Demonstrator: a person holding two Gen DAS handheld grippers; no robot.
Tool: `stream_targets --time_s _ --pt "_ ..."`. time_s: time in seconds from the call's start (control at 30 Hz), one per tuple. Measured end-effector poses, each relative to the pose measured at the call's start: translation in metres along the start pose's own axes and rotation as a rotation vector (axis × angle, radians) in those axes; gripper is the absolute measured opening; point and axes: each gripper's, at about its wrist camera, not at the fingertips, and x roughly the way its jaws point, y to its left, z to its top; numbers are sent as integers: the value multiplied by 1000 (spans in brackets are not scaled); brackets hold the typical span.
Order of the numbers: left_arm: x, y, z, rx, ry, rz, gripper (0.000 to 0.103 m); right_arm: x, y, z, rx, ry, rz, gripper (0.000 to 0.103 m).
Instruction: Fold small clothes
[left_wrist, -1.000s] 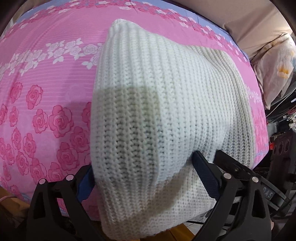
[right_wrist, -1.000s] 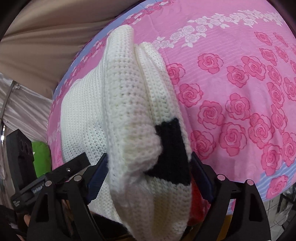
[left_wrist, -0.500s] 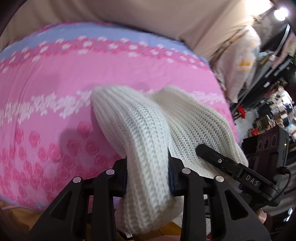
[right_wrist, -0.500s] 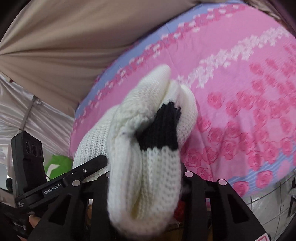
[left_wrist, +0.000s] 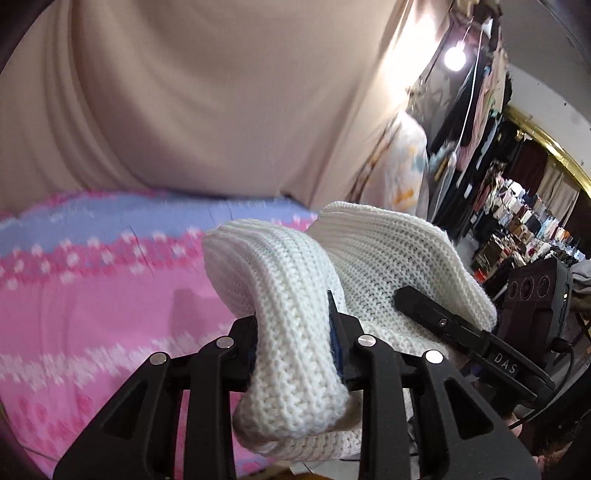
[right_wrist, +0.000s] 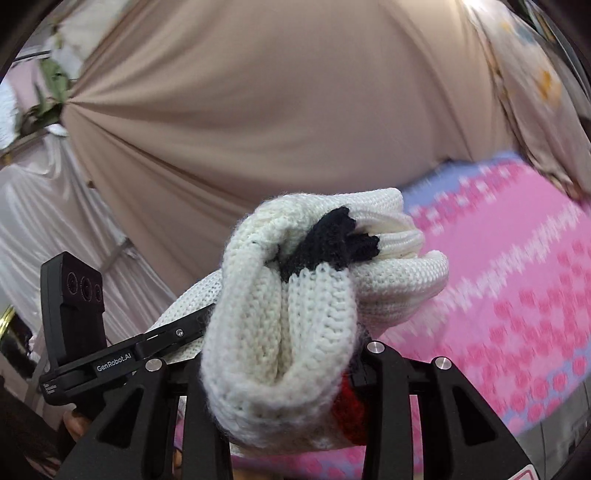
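Left gripper (left_wrist: 293, 341) & right gripper (right_wrist: 280, 354) clamped on white sweater (left_wrist: 373, 258), lifted off pink bedsheet (left_wrist: 92, 295) at 9 o'clock; fold prob. barely begun, laying flat left.

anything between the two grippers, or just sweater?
Just the white sweater: it spans from the left gripper to the right gripper, which clamps its other edge. Nothing else sits in that stretch. The left wrist view shows it.
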Motion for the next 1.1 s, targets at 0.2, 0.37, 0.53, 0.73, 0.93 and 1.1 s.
stream_targets --time_s 0.2,0.37,0.53,0.73,0.93,1.1 --pt "-11 85 -7 4 -37 191 46 47 50 -6 -86 -42 186 37" --pt "63 212 -109 -177 237 490 61 194 16 -96 -34 303 37 54" --pt "42 247 -152 -390 215 467 62 227 -8 -157 -30 484 -168 36" --pt "59 219 -133 -301 223 457 66 222 22 -137 -74 418 -156 40" --pt "109 222 -165 -271 393 524 65 270 9 -166 -176 577 -258 14" --pt "105 239 -187 -355 431 530 73 261 -16 -165 -75 584 -255 18"
